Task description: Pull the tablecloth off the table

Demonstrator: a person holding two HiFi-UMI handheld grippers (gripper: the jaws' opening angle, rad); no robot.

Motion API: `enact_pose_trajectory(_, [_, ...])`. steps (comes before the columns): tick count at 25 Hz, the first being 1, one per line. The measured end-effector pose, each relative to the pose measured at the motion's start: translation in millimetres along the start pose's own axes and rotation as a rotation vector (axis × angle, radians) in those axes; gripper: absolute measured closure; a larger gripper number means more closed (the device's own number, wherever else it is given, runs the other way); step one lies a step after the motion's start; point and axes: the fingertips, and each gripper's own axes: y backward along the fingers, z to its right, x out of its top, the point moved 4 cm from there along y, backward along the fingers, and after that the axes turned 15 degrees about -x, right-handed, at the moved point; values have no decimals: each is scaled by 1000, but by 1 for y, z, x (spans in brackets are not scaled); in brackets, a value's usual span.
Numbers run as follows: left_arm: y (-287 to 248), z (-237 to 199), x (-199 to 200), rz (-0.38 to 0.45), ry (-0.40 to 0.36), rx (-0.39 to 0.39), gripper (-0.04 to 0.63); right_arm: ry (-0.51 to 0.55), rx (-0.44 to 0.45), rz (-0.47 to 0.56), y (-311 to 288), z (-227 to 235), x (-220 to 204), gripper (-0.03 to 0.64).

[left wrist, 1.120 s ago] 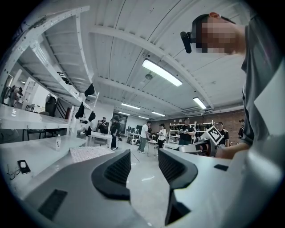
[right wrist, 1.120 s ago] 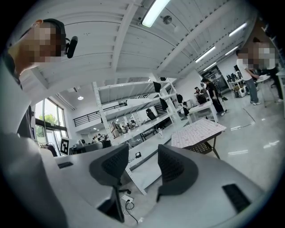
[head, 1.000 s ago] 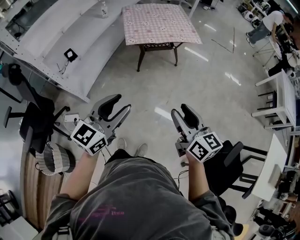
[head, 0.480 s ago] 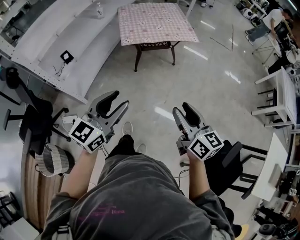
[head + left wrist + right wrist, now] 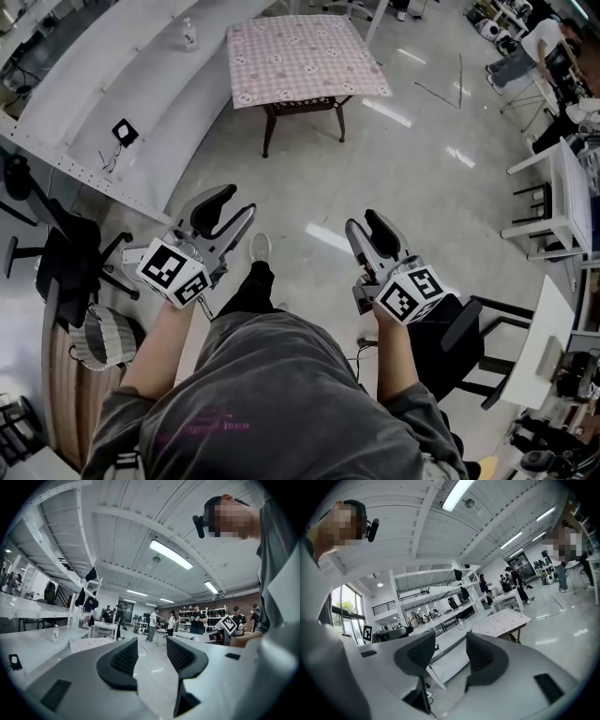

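Observation:
A pink patterned tablecloth [image 5: 302, 62] covers a small dark-legged table [image 5: 270, 125] far ahead on the shiny floor. The same cloth shows small in the left gripper view [image 5: 89, 644] and in the right gripper view [image 5: 499, 622]. My left gripper [image 5: 225, 208] and right gripper [image 5: 368, 229] are held in front of my body, well short of the table. Both stand open with nothing between their jaws [image 5: 151, 656] [image 5: 451, 654].
A long white bench [image 5: 122, 84] with a bottle [image 5: 190, 36] and a small black device [image 5: 123, 130] runs along the left. A dark chair [image 5: 66, 253] stands at my left, another [image 5: 469, 337] at my right. White tables [image 5: 567, 187] and people [image 5: 152, 624] fill the right.
I have walked forward: the table sits a little lower and further left in the head view, and a foot has swung ahead. Both grippers stay open.

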Motion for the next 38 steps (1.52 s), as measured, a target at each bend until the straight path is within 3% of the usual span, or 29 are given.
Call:
enact_pose_trajectory(12, [-35, -97, -8, -13, 48, -23, 408, -8, -35, -36, -94, 20, 11, 430])
enact_pose_trajectory(29, [-70, -280, 10, -23, 101, -60, 408, -15, -82, -78, -271, 22, 52, 430])
enact_pose_trajectory(38, [-88, -347, 19, -16, 109, -82, 407, -13, -114, -86, -339, 25, 72, 430])
